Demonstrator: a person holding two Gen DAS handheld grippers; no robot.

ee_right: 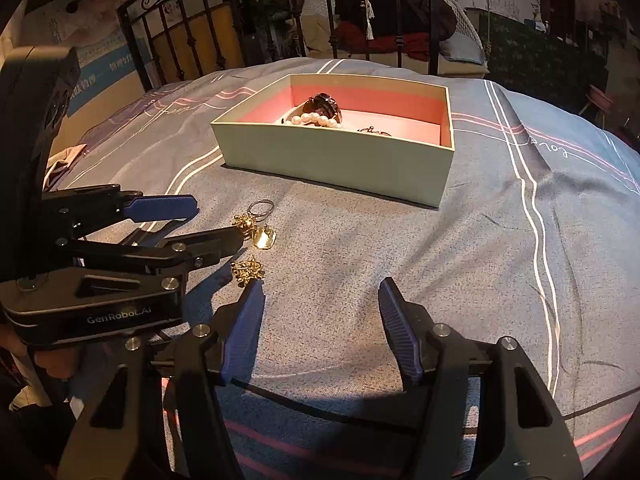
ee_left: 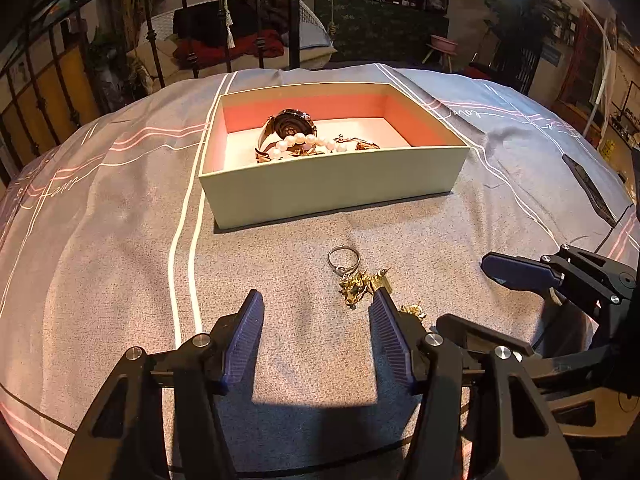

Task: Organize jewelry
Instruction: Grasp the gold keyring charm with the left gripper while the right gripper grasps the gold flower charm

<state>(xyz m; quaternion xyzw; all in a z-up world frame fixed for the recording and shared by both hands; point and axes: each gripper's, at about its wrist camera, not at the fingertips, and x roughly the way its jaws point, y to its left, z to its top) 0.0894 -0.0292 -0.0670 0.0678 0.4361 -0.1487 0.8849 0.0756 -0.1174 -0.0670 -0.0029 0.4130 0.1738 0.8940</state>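
The gold keyring (ee_left: 356, 276) lay just ahead-right of the spread left gripper (ee_left: 316, 312), nearer than the spread right gripper (ee_right: 320, 300)

Two low wrist views — shared box (ee_left: 334, 184)

A bed (ee_left: 120, 220) with a grey quilt striped white and pink carries an open pale-green box (ee_left: 332, 184). Near the box's front wall lie a silver ring (ee_left: 343, 258), a gold charm cluster (ee_left: 362, 284) and another gold piece (ee_right: 247, 269).
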